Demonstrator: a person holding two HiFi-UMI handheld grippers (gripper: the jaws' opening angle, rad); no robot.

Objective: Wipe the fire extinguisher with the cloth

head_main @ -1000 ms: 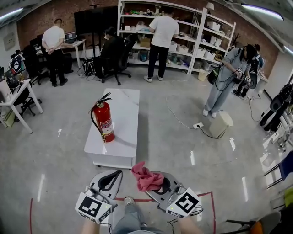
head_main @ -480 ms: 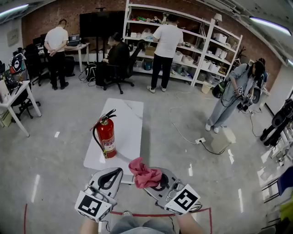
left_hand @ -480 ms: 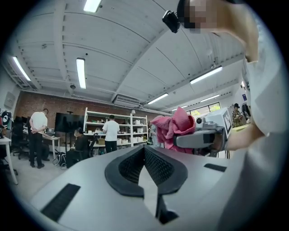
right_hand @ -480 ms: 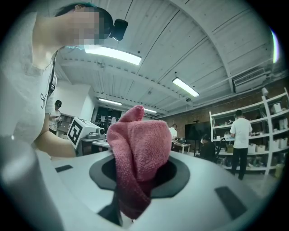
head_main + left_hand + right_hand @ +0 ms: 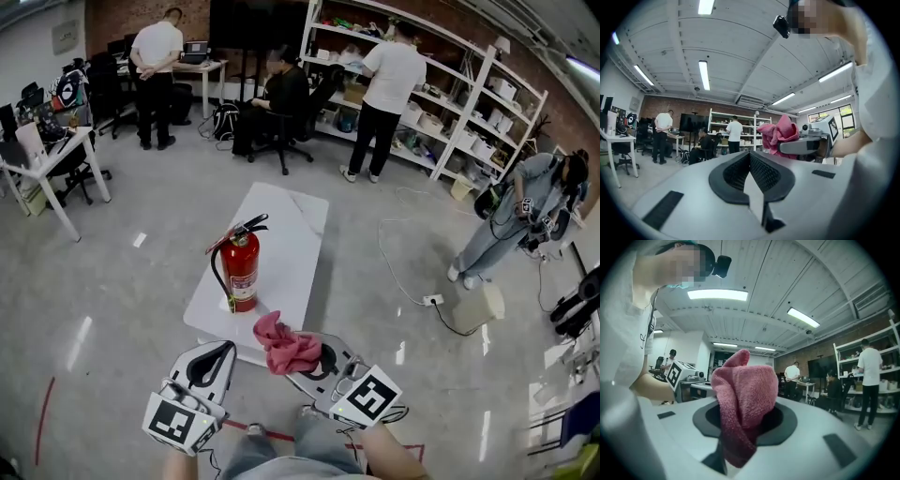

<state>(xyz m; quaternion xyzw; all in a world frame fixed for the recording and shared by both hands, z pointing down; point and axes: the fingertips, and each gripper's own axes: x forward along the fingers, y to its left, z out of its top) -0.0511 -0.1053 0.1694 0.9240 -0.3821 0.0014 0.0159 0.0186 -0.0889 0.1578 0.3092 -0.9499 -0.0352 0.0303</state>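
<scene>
A red fire extinguisher (image 5: 241, 272) with a black hose stands upright near the front end of a white low table (image 5: 286, 239). Both grippers are held low, short of the table's near edge. My right gripper (image 5: 314, 361) is shut on a crumpled pink cloth (image 5: 286, 344), which bunches up out of its jaws (image 5: 743, 397). My left gripper (image 5: 217, 354) is to the left of it, and its dark jaws meet with nothing between them (image 5: 749, 164). In the left gripper view the cloth (image 5: 777, 133) shows to the right. The extinguisher appears in neither gripper view.
Grey floor surrounds the table. A cable (image 5: 398, 272) runs over the floor to the right toward a white bin (image 5: 478, 307). Several people stand or sit at the shelves (image 5: 431, 84) and desks at the back. Red tape (image 5: 42, 422) marks the floor near my feet.
The table and extinguisher have come closer and now sit just beyond the grippers. Both grippers keep their pose, the right still holding the cloth.
</scene>
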